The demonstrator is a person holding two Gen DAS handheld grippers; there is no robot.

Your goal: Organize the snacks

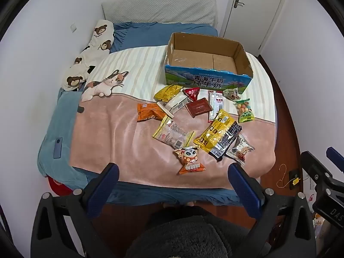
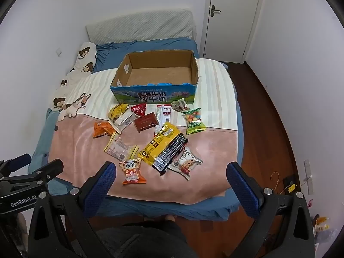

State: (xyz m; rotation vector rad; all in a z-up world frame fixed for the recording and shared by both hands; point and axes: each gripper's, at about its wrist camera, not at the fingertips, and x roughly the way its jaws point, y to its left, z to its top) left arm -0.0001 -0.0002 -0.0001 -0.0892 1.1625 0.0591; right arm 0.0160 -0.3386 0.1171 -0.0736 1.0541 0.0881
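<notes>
While the cardboard box [image 2: 159, 73] is sitting empty beyond both wide-open, empty-handed grippers' fingers [image 1: 243, 185] [image 2: 101, 185], every snack packet [image 2: 163, 148] is lying loose between them and the box, waiting.

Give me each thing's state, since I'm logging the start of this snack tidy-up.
Cardboard box: upright, open-topped, empty.
Snack packets: scattered loose on the blanket, none in the box.
Panda packet: lying flat, nearest the bed's foot.
Door: closed.
Left gripper: jaws wide open, holding nothing.
Right gripper: jaws wide open, holding nothing.
</notes>
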